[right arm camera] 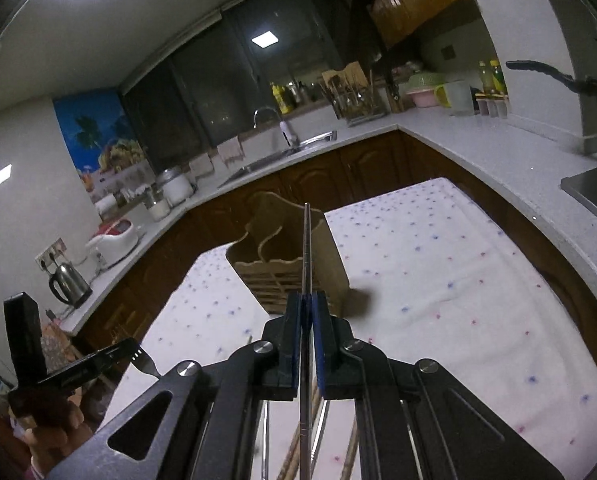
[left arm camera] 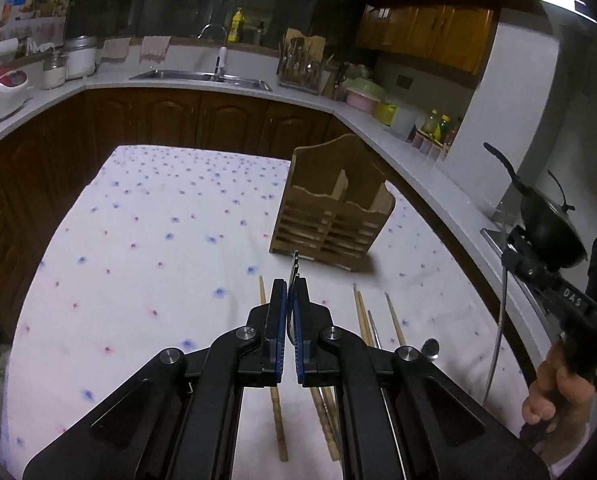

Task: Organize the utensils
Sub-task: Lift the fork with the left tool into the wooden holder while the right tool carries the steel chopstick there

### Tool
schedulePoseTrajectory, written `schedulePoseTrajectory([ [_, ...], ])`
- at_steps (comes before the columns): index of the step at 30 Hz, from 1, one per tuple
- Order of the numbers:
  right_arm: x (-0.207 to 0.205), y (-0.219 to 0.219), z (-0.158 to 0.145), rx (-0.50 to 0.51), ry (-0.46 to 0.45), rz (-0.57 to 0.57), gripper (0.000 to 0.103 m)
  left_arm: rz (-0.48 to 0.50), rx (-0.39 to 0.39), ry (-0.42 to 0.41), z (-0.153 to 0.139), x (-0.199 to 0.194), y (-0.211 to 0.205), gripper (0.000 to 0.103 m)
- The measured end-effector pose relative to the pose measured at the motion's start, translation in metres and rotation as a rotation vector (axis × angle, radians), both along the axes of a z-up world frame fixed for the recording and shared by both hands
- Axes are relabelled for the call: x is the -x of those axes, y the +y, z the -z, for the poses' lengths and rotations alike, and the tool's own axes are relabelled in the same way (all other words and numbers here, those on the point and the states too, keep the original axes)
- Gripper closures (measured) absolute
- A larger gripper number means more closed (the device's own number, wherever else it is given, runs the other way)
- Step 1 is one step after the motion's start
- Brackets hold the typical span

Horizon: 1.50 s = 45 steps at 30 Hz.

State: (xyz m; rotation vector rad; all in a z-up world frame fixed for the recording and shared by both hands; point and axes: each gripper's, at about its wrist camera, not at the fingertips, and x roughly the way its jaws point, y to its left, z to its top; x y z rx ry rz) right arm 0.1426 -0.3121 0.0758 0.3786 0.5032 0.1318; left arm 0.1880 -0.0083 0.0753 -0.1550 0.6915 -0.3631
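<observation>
Here the fork (left arm camera: 295,266) sits clamped in the left tool (left arm camera: 291,292).

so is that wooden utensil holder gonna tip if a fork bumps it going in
Probably not easily: the wooden utensil holder sits flat on the floral tablecloth on a wide base. It looks empty and slatted, so likely light; a knock may slide it on the cloth. The tall back panel raises its weight somewhat, so a push high up seems riskier.
</observation>
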Motion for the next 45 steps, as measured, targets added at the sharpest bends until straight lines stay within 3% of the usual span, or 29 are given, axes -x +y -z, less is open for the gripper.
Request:
schedulePoseTrajectory([
  [10,-0.007,-0.008,0.012,-0.056,-0.005,0.007,0.097,-0.008,0.002,-0.026,-0.013,-0.005,0.004,0.100],
  [17,-0.008,-0.003,0.012,-0.038,-0.014,-0.005,0.097,-0.014,0.012,-0.055,-0.027,-0.008,0.006,0.100],
  [25,-0.021,0.000,-0.009,-0.017,-0.060,-0.013,0.097,-0.040,0.018,-0.136,-0.060,-0.031,0.003,0.100],
  [34,-0.071,-0.003,-0.059,0.007,-0.182,0.014,0.097,-0.095,-0.014,-0.258,-0.105,-0.103,-0.018,0.100],
  [40,-0.122,-0.002,-0.070,0.053,-0.198,0.033,0.097,-0.133,-0.052,-0.241,-0.086,-0.163,-0.040,0.100],
  [45,-0.157,0.001,-0.037,0.076,-0.136,0.032,0.097,-0.115,-0.092,-0.189,-0.049,-0.190,-0.062,0.100],
])
